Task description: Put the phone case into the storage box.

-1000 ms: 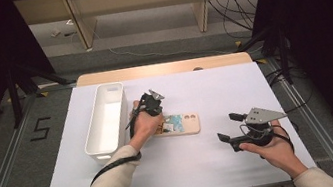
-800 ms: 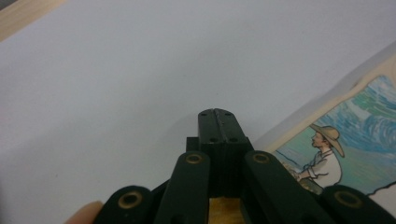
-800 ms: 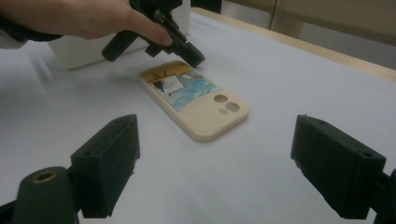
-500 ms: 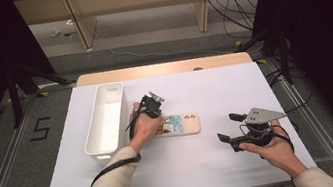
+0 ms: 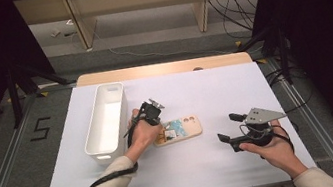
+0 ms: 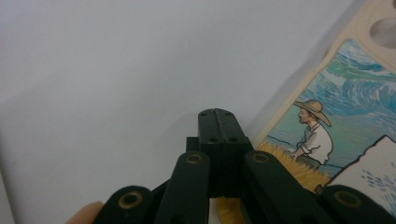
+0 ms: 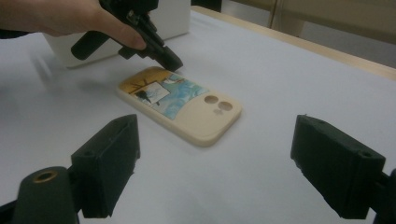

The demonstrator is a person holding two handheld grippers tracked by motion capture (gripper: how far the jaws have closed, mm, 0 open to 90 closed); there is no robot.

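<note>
On the white bench [image 5: 206, 168], near its middle, a cream phone case [image 5: 178, 130] lies flat with its printed side up: a painted scene of a figure in a straw hat before blue swirls, with two round camera holes toward its right end in the high view. Left claw [image 5: 159, 131]: jaws pressed together with nothing between them, tips pointing down at the bench right at the case's left end; in the left gripper view the joined tips [image 6: 218, 122] sit just beside the cream rim of the case [image 6: 336, 140], over bare bench surface. Contact with the rim cannot be confirmed. In the right gripper view the same claw [image 7: 173, 63] meets the far edge of the case [image 7: 180, 103]. Right claw [image 5: 229, 127]: jaws standing wide apart, empty, well apart from the case on its right side and aimed toward it; its two black jaws frame the case in its own view. A white rectangular bin [image 5: 107, 123] stands to the left of the left hand [image 5: 142, 137], near it.
</note>
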